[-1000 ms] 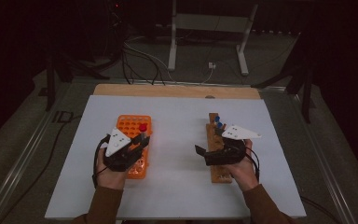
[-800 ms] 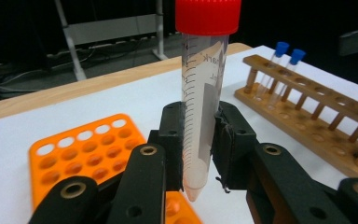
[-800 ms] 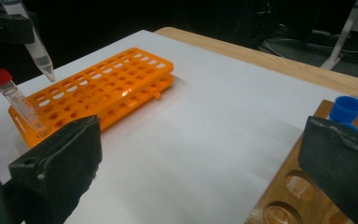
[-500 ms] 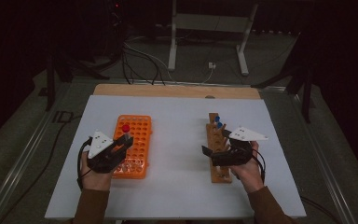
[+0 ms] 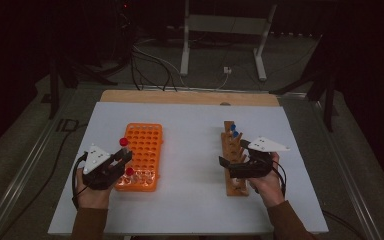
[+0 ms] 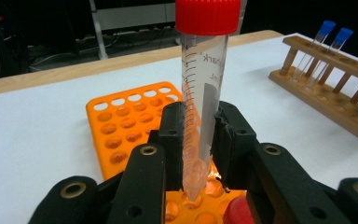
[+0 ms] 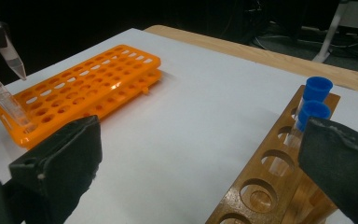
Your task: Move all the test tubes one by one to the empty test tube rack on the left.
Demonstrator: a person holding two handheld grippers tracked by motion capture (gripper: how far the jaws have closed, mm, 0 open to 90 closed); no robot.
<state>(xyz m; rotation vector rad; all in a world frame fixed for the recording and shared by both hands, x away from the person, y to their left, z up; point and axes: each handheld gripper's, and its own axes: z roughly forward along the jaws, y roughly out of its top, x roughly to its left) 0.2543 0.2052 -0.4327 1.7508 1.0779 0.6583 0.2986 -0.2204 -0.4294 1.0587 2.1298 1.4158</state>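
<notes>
The white tabletop (image 5: 190,200) is carrying everything, with the person's two forearms coming in from its near edge. The orange rack (image 5: 142,152) is lying flat on the left half, and the wooden rack (image 5: 232,165) is standing lengthwise on the right half, well apart from it.

The left gripper (image 5: 122,159) is hanging at the near left corner of the orange rack, the hand underneath it and its fingers (image 6: 172,135) pointing forward and toward the rack. They are pinching the red-capped tube (image 6: 200,93) by its lower part. The tube is standing upright between them: clear, printed with a graduated scale, capped in red, its cone tip just above the rack's near holes. A second red-capped tube (image 7: 2,100) is already sitting, tilted, in a hole at the rack's near edge.

The right gripper (image 5: 230,162) is hovering over the near half of the wooden rack, its fingers (image 7: 60,158) spread wide apart with nothing between them. Two blue-capped tubes (image 7: 314,95) are standing side by side in the far holes of that rack.
</notes>
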